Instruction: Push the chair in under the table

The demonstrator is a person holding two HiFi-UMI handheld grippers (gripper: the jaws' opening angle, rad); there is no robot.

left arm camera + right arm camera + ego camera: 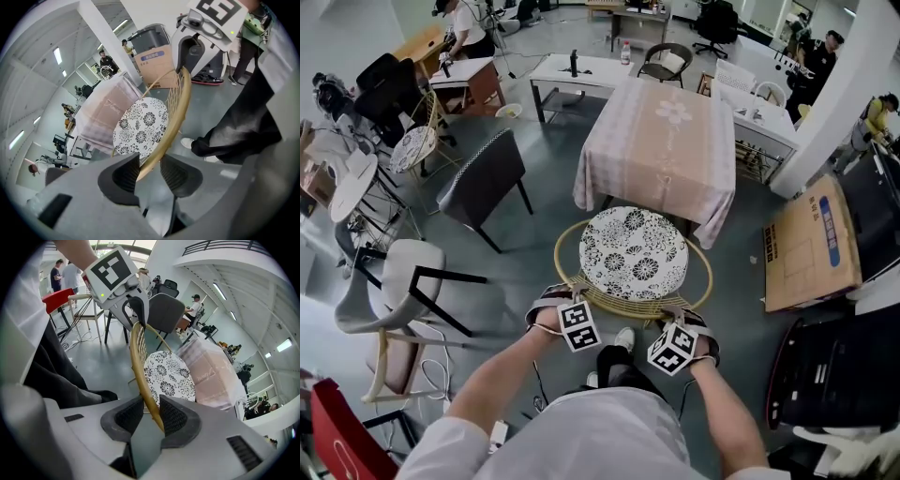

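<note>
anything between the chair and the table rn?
Nothing. In the head view the chair seat's far edge already reaches the table cloth's hanging hem; no object sits between them.

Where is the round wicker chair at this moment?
In the head view, the chair stands at centre, directly before the cloth-covered table, with the left gripper and right gripper at its near rim.

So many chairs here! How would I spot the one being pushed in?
Find the table draped in a pink cloth mid-room. The chair stands at its near edge: a round rattan hoop with a black-and-white floral cushion, unlike the plain grey chairs.
</note>
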